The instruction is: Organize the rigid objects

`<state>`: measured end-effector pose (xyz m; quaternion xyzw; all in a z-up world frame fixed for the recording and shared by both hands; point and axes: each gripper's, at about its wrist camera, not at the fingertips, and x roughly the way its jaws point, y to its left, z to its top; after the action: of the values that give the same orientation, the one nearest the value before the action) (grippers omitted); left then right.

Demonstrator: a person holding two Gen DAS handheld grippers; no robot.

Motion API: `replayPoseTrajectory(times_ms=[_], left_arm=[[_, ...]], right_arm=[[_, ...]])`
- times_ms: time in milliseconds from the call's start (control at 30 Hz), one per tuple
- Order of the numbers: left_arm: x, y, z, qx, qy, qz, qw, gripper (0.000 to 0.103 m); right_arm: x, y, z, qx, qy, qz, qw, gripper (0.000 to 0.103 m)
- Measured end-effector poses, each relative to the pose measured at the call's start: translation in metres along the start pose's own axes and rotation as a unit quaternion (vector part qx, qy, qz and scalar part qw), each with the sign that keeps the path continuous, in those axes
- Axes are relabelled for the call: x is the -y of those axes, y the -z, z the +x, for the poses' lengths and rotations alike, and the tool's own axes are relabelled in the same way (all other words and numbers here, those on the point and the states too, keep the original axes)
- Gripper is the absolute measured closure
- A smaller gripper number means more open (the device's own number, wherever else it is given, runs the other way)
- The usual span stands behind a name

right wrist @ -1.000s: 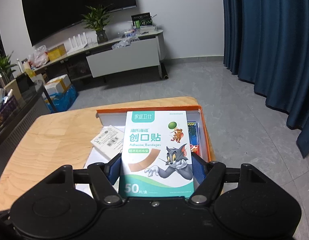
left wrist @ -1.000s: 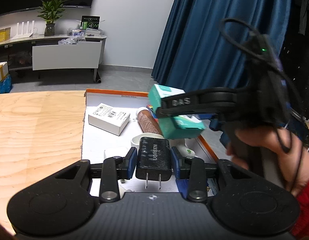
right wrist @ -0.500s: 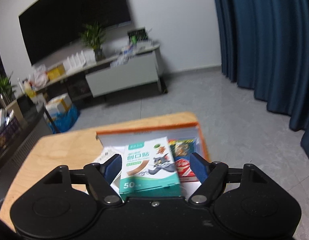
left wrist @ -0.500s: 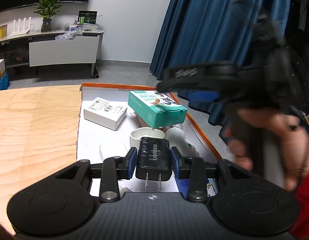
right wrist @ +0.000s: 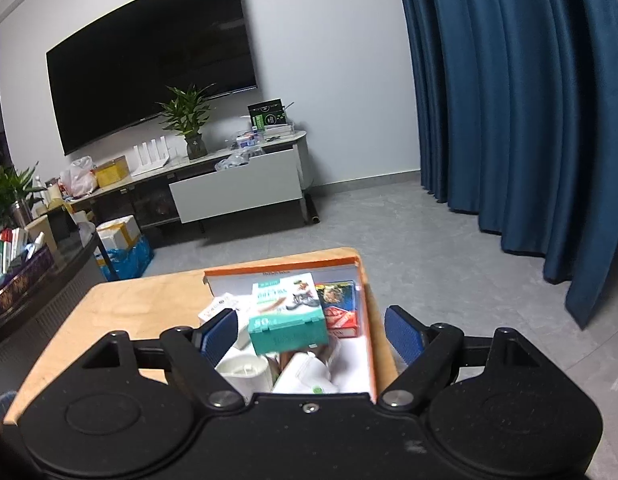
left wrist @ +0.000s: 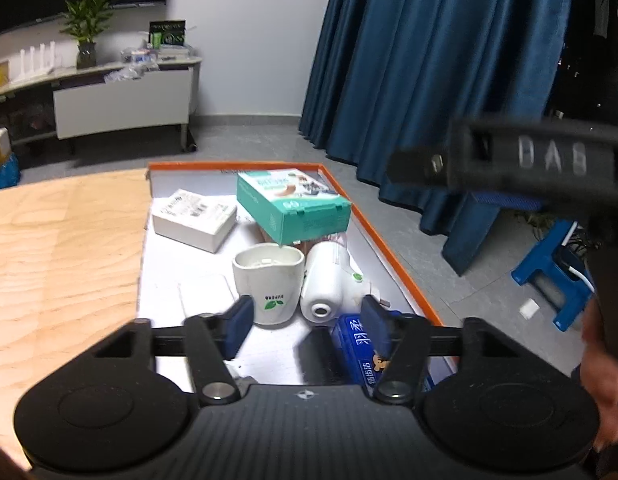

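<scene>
Teal cardboard, the bandage box (left wrist: 293, 208) sits tilted atop the clutter in the orange-rimmed tray (left wrist: 393, 258), light and crushable, best taken across its long sides. My right tongs (right wrist: 311, 332) are spreading, nothing between; my left tongs (left wrist: 309, 320) are opening too, empty.

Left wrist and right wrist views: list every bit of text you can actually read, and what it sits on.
"DAS": side of the right gripper.
"50": end face of the teal bandage box; its other print is blurred.
White mug: leaf logo, wording too small.
Blue pack: Chinese characters, blurred.
White box: label unreadable.
</scene>
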<state>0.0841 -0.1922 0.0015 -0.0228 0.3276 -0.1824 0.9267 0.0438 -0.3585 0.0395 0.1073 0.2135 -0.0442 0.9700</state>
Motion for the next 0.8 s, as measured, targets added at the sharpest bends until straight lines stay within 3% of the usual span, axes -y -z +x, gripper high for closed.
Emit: replayPoseTrajectory(times_ms=[133, 200, 667, 800], left_arm=[[0.002, -0.004, -0.016, 0.006, -0.033, -0.003, 0.9994, 0.015], [0.001, -0.005, -0.025, 0.007, -0.051, -0.008, 0.9987, 0.0], [0.002, 0.02, -0.06, -0.031, -0.112, -0.002, 0.9932, 0.0], [-0.002, 0.023, -0.064, -0.026, -0.107, -0.014, 0.9938, 0.0]], right_arm=[[-0.001, 0.007, -0.016, 0.0, 0.003, -0.002, 1.0, 0.007], [-0.001, 0.012, -0.024, 0.002, 0.01, -0.006, 1.0, 0.006], [-0.001, 0.047, -0.06, -0.041, 0.031, -0.028, 0.998, 0.003], [0.0, 0.053, -0.06, -0.058, 0.037, -0.033, 0.997, 0.003]])
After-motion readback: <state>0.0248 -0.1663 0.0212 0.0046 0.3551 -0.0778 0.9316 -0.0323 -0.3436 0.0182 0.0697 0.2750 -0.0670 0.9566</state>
